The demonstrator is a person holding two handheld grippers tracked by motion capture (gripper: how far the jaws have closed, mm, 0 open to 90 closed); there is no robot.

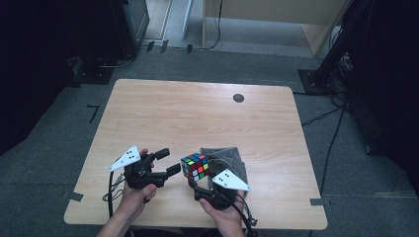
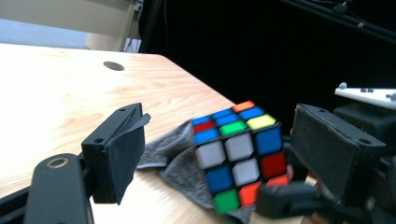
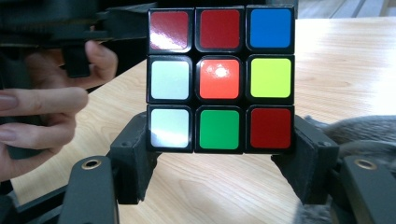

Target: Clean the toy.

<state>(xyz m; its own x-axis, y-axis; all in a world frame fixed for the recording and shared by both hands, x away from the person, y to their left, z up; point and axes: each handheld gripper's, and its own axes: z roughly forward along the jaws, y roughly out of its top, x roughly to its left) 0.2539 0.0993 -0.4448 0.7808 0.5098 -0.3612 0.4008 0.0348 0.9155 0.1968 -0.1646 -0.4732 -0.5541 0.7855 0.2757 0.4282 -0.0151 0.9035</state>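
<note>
Clamped on the bottom layer only of the puzzle cube (image 3: pixel 220 79): right gripper (image 1: pixel 193 183), cube lifted near the table's (image 1: pixel 197 113) front edge, just above the grey cloth (image 1: pixel 228 157). Left gripper (image 1: pixel 167 162) released, jaws spread wide just beside the cube, nothing between them. Likely trouble: such a low grip letting the cube tip or twist loose; a clumsy left approach knocking it out.

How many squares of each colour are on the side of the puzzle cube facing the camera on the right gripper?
On that face of the puzzle cube, held in the right gripper:
Red: 3
White: 2
Blue: 1
Orange: 1
Yellow: 1
Green: 1
Total: 9
</note>
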